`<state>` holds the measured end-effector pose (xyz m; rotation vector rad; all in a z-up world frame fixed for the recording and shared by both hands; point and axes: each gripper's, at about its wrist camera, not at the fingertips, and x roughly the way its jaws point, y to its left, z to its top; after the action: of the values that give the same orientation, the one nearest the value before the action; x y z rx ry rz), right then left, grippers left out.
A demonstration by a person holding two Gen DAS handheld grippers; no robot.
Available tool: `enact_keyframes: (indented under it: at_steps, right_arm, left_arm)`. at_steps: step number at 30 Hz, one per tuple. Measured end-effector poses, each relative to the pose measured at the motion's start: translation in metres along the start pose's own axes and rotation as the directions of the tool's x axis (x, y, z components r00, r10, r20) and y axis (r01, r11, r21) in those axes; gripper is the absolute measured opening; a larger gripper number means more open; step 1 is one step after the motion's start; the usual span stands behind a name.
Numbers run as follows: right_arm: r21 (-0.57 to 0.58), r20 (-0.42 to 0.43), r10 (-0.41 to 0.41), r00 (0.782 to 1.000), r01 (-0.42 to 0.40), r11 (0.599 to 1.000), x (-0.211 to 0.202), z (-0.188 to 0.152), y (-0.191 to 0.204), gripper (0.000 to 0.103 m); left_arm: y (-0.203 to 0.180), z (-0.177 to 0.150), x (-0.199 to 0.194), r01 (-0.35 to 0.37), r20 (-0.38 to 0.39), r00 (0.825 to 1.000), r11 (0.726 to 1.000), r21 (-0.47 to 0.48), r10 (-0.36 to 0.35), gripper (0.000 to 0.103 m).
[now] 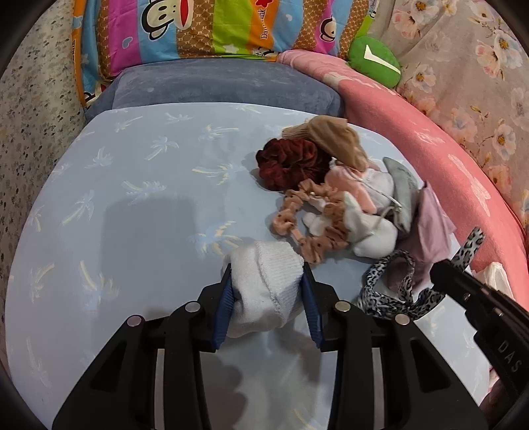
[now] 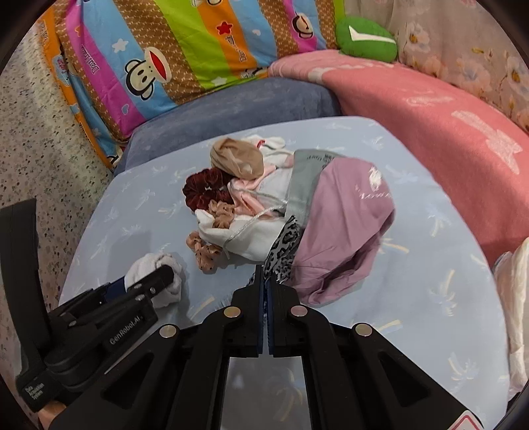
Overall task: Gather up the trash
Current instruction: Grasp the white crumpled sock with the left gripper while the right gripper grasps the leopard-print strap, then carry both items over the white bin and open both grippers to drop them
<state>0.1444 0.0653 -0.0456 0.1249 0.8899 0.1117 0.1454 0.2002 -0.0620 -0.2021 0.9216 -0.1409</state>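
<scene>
A white sock lies on the pale blue palm-print sheet, and my left gripper is shut on it, blue pads pressing both sides. From the right wrist view the same sock shows past the left gripper. My right gripper is shut on a leopard-print band, which also shows as a loop beside the right gripper's black tip. Behind lies a heap: a maroon scrunchie, a beige stocking, a dotted pink scrunchie, white cloths and a mauve cloth.
A blue-grey pillow lies at the sheet's far edge, with a striped cartoon quilt behind it. A pink blanket rises along the right side, with a green cushion and floral fabric beyond. White tissue lies at far right.
</scene>
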Motion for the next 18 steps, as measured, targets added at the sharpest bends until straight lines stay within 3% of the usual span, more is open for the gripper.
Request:
enact_keyframes:
  at_steps: [11,18]
  right_arm:
    - [0.061,0.092,0.010,0.996,-0.016,0.998,-0.069,-0.001,-0.034,0.003]
    - [0.126,0.161,-0.029,0.986,0.009,0.992,-0.112,-0.002,-0.077,0.003]
  left_arm:
    - [-0.058,-0.018,-0.036,0.054,0.024,0.998,0.996,0.070,-0.056,0.036]
    - [-0.109,-0.032,-0.055,0.093,0.030,0.995,0.985,0.146,-0.099,0.036]
